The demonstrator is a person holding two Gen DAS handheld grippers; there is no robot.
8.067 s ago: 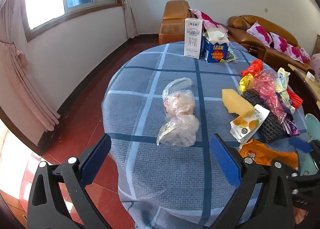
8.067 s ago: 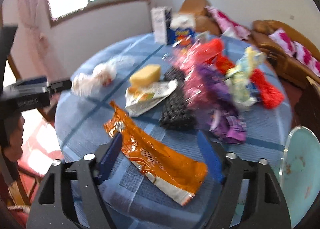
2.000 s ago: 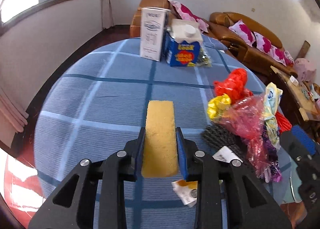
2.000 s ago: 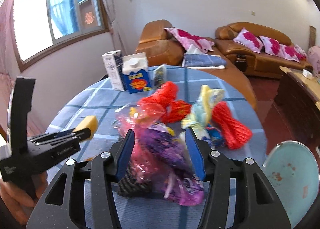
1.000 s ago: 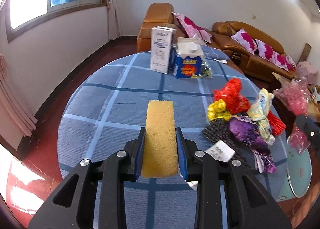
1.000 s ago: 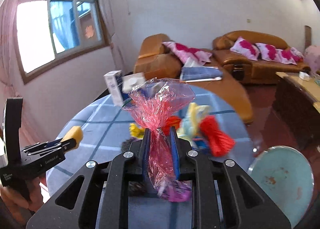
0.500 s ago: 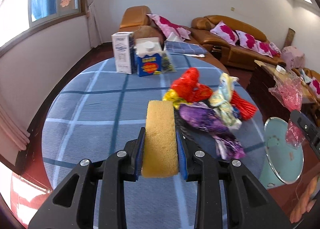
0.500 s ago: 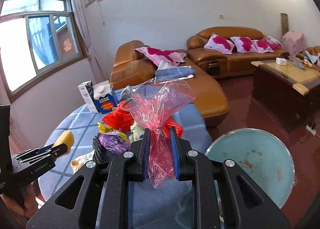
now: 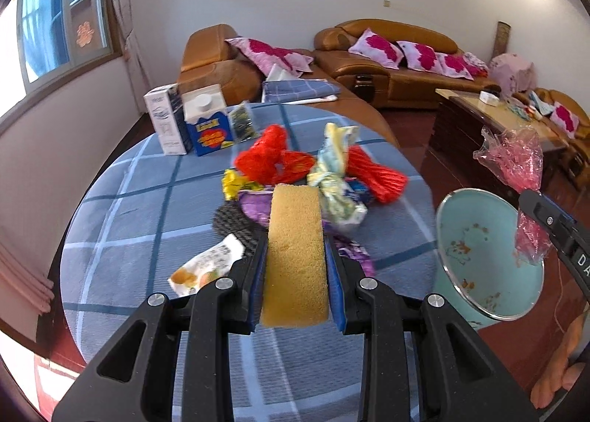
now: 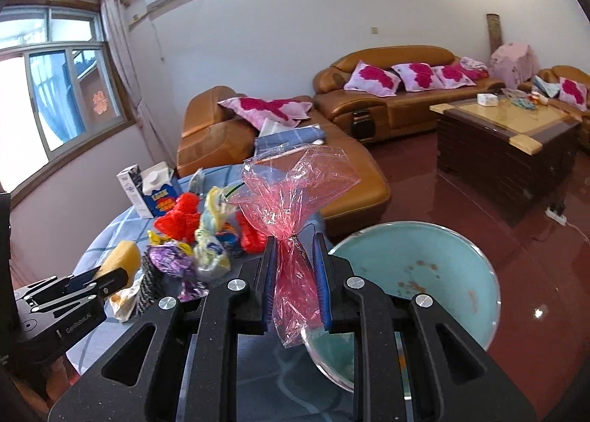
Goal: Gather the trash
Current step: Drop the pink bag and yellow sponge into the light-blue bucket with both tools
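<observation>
1. The yellow sponge (image 9: 296, 252) is squeezed between the jaws of the left gripper (image 9: 296, 263), up above the near edge of the worktop (image 9: 121, 223).
2. The pink wrapper (image 10: 295, 237) is pinched in the right gripper (image 10: 295, 285), beside the bin (image 10: 461, 248) off the worktop's right edge.
3. This step looks like carrying trash to the bin. Next, each gripper needs to get over its mouth and let go.
4. The sponge's long side points straight ahead, away from the gripper.

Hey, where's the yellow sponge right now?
The yellow sponge is clamped in the left tongs, raised above the blue checked tablecloth in front of the wrapper pile, left of the teal bin.
</observation>
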